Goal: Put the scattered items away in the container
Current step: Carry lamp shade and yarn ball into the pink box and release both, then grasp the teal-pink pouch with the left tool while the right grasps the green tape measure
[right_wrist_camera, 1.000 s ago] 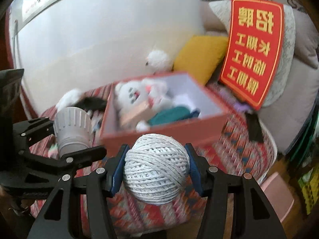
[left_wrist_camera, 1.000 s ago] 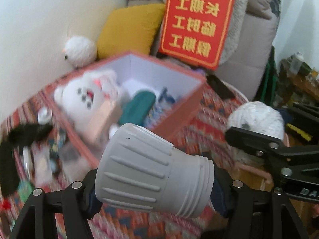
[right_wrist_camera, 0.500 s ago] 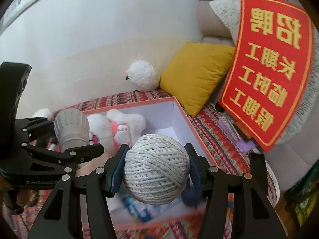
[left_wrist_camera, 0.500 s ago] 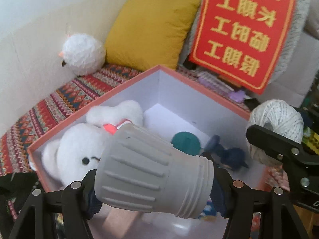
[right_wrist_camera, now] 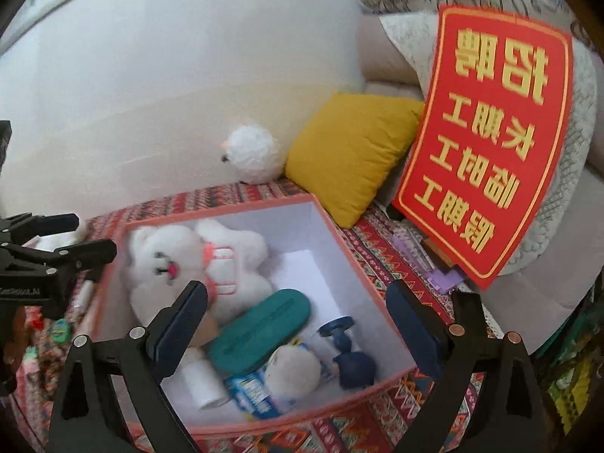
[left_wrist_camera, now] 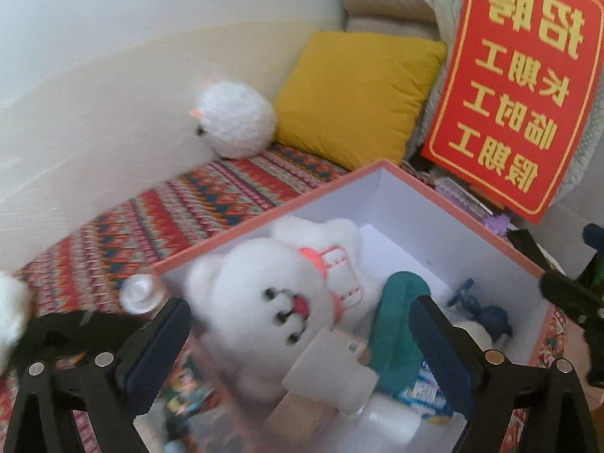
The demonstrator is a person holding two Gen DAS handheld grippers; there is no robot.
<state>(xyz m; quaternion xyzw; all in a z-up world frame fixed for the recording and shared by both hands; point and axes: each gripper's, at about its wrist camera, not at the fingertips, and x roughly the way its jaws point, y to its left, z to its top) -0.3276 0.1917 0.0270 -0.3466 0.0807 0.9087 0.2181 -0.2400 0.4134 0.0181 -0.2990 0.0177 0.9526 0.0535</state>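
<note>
Pink-walled and white inside, the box [right_wrist_camera: 362, 271] sits on a patterned red cloth [left_wrist_camera: 211, 204] and holds most of what can be seen. Both claws hang above it with their jaws spread wide and nothing between them: the left claw [left_wrist_camera: 298, 336] over the near left part of the box, the right claw [right_wrist_camera: 298, 321] over its middle. In the right wrist view a white plush bear [right_wrist_camera: 177, 264] lies at about 10 o'clock in the box, a teal case [right_wrist_camera: 260, 328] slants across the centre, a dark blue toy [right_wrist_camera: 351, 358] rests at 4 o'clock, and a ball of pale string [right_wrist_camera: 292, 373] lies at 6 o'clock on a blue and white packet [right_wrist_camera: 249, 389]. A white ribbed cap [right_wrist_camera: 202, 381] lies at 7 o'clock, just beside the packet. In the left wrist view the same cap [left_wrist_camera: 332, 373] appears blurred in front of the bear [left_wrist_camera: 271, 298], so how it rests cannot be told. Outside the box, at 9 o'clock in the right wrist view, small items [right_wrist_camera: 60, 330] lie scattered on the cloth near the box's left wall. Behind the box, at 12 o'clock, a round white fluffy toy [right_wrist_camera: 255, 154] sits against the wall beside a yellow cushion [right_wrist_camera: 351, 151], and a red sign [right_wrist_camera: 487, 139] with gold characters leans at 2 o'clock.
</note>
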